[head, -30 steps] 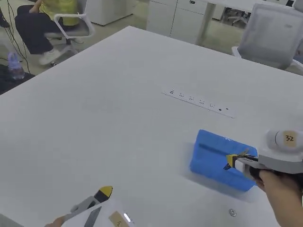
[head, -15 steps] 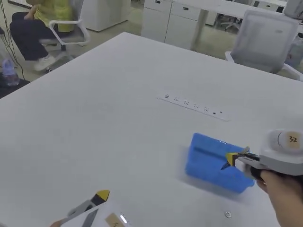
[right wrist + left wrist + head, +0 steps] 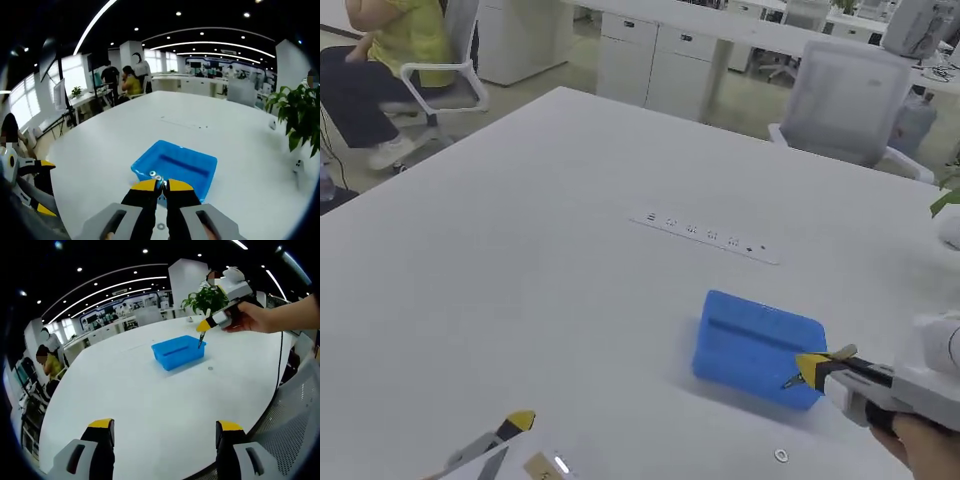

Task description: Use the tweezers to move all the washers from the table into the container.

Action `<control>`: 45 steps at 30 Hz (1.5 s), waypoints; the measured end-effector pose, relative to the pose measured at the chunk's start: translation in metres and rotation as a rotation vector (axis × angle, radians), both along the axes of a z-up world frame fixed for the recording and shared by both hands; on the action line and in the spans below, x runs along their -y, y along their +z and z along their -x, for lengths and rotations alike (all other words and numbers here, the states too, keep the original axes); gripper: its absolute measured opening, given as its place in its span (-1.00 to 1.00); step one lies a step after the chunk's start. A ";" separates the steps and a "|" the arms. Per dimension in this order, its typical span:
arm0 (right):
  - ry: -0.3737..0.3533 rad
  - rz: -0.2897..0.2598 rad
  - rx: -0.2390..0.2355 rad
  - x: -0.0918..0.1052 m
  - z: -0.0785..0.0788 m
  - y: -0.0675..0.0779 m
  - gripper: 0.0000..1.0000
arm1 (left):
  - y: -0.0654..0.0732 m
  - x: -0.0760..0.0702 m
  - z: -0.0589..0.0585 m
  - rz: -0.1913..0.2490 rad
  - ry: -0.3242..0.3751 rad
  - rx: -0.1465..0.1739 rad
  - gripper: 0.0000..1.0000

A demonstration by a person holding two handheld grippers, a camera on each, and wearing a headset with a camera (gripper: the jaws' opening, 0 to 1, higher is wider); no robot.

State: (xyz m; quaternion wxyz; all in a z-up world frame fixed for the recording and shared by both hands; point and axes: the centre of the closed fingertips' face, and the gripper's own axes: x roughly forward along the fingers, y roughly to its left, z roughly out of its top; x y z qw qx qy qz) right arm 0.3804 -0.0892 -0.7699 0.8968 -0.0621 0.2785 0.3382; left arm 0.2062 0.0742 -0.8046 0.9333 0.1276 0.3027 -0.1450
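Observation:
The blue container point(image 3: 755, 340) stands on the white table point(image 3: 540, 260). My right gripper point(image 3: 812, 368) hovers at its near right corner, shut on thin tweezers point(image 3: 789, 381) that point down at the rim. One washer point(image 3: 780, 456) lies on the table in front of the container. In the right gripper view the shut gripper point(image 3: 161, 186) sits above the container point(image 3: 180, 167), with two small rings point(image 3: 155, 175) at the tweezers' tip; whether they are held I cannot tell. A washer point(image 3: 161, 226) lies below. My left gripper point(image 3: 165, 427) is open with nothing in it, low over the near left table point(image 3: 510, 425).
A power strip point(image 3: 705, 236) is set into the table beyond the container. Office chairs point(image 3: 845, 95) stand at the far edge, and a person sits at the far left point(image 3: 380, 60). A potted plant point(image 3: 295, 117) stands to the right.
The head camera has tilted up and right. My right gripper with the tweezers has drawn back from over the container's middle to its near right corner. The left gripper stays put.

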 end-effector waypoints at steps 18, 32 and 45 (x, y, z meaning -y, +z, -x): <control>-0.003 0.089 -0.096 0.018 0.021 -0.053 -0.95 | -0.002 0.000 0.001 -0.009 -0.001 -0.010 0.68; 0.005 0.123 -0.083 0.019 0.020 -0.056 -0.95 | -0.002 -0.001 0.000 -0.010 -0.001 -0.010 0.68; 0.017 0.150 -0.075 0.020 0.021 -0.055 -0.95 | -0.001 -0.001 0.000 -0.011 0.001 -0.006 0.67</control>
